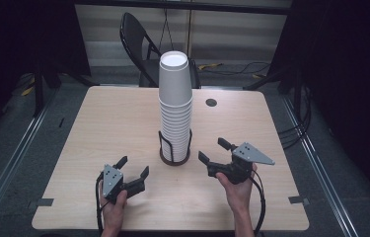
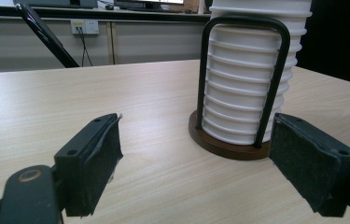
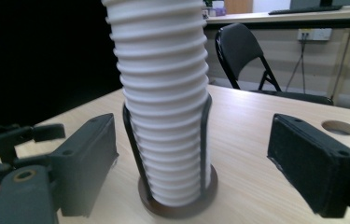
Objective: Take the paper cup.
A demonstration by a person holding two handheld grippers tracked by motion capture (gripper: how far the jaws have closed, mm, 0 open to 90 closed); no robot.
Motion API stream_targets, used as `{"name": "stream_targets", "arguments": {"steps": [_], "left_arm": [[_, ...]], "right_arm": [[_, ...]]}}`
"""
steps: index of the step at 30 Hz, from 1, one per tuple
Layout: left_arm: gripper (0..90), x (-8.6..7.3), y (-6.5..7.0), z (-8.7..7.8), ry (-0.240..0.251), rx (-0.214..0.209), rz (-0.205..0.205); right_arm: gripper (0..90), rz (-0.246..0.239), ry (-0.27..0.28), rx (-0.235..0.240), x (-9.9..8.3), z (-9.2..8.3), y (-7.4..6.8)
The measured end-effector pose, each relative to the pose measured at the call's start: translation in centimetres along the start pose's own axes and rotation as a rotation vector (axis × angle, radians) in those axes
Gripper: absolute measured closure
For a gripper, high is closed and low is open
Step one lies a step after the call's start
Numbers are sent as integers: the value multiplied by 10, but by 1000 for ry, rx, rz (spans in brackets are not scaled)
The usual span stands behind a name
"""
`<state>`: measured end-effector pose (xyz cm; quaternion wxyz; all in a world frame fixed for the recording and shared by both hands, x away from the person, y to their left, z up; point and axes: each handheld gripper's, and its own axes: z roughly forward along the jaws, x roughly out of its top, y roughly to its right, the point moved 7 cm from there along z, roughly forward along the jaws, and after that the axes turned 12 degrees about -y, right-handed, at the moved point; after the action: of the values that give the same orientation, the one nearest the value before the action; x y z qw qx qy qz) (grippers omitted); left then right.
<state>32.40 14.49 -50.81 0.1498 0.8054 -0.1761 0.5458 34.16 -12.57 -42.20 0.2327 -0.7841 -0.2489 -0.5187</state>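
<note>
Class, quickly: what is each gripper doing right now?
Left gripper: open, holding nothing.
Right gripper: open, holding nothing, beside the tall stack of white paper cups.

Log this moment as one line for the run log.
left gripper: open, empty | right gripper: open, empty | stack of white paper cups: upside down in wire holder, untouched | table

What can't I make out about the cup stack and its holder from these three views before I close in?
- Cup count: the stack of cups has rims too fine to count in the high view; the top edge cuts it off in both gripper views.
- Holder: the right jaw covers part of its base in the left gripper view.
- Whether the lowest cup sits flat on the base: wire loops and cup walls hide it.
- Left gripper and right gripper: both open, empty.
</note>
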Motion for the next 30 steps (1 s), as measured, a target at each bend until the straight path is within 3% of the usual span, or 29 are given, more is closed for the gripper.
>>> {"name": "stream_targets", "arguments": {"steps": [17, 30], "left_arm": [[169, 0, 0, -1, 9, 0, 0], [169, 0, 0, -1, 6, -2, 0]], "right_arm": [[131, -47, 24, 97, 49, 6, -17], [129, -92, 48, 128, 94, 10, -20]]}}
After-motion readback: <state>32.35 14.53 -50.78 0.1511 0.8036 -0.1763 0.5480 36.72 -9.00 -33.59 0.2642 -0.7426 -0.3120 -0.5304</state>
